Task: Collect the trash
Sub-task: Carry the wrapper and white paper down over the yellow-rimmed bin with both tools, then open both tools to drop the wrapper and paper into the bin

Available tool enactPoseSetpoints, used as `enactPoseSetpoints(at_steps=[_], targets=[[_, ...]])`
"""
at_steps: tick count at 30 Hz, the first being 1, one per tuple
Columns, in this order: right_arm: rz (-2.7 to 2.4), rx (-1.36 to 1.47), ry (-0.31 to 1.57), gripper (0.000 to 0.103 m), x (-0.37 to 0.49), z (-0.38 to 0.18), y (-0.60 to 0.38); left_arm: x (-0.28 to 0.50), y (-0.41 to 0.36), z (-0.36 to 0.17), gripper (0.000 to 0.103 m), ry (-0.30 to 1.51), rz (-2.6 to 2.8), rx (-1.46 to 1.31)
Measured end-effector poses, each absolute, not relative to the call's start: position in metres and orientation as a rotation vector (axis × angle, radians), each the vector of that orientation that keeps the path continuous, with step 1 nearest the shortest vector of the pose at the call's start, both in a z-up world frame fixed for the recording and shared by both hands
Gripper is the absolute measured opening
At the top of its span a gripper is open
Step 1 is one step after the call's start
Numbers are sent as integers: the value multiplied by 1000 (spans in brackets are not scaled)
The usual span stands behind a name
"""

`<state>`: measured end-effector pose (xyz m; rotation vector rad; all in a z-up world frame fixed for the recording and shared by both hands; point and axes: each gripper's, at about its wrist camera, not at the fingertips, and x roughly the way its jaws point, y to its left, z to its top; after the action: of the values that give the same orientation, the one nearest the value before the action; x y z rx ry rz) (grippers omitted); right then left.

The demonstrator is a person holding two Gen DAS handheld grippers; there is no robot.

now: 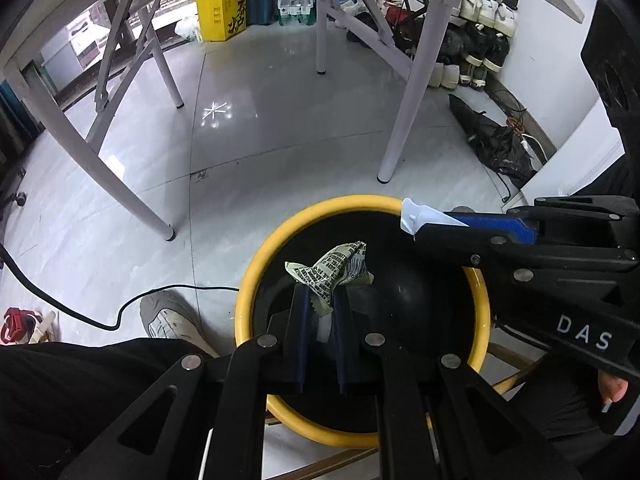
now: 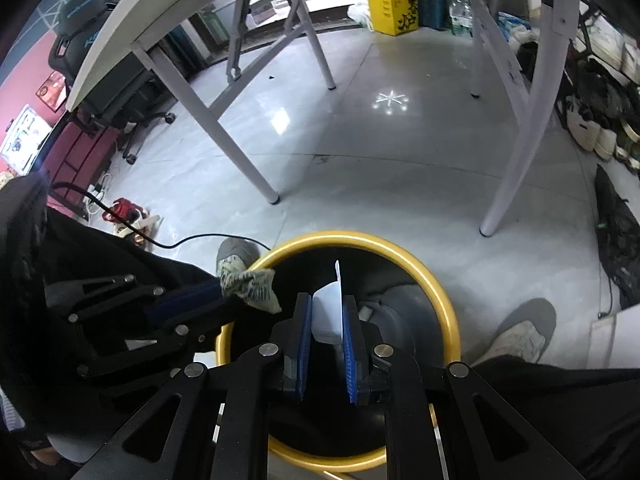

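Observation:
A black trash bin with a yellow rim (image 1: 256, 268) (image 2: 436, 284) stands on the floor below both grippers. My left gripper (image 1: 322, 300) is shut on a crumpled printed wrapper (image 1: 332, 270) and holds it over the bin's opening; the wrapper also shows in the right wrist view (image 2: 256, 286). My right gripper (image 2: 326, 304) is shut on a white scrap of paper (image 2: 330, 312) over the bin; in the left wrist view that gripper (image 1: 416, 220) reaches in from the right with the white scrap (image 1: 424, 216) at its tip.
White table legs (image 1: 404, 120) (image 2: 240, 152) stand on the grey tiled floor beyond the bin. The person's shoes (image 1: 168, 316) (image 2: 516, 332) flank the bin. A black cable (image 1: 80, 312) runs on the floor at left. A yellow box (image 1: 224, 10) and shoe rack (image 1: 480, 40) sit far back.

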<state>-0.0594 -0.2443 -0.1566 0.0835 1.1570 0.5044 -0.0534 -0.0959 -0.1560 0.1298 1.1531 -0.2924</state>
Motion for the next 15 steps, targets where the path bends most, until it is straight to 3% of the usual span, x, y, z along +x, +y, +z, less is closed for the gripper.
enactPoseSetpoints(at_steps=[15], targets=[[504, 97, 1173, 13, -58, -161, -242, -52, -96, -160, 7, 1168, -284, 121]])
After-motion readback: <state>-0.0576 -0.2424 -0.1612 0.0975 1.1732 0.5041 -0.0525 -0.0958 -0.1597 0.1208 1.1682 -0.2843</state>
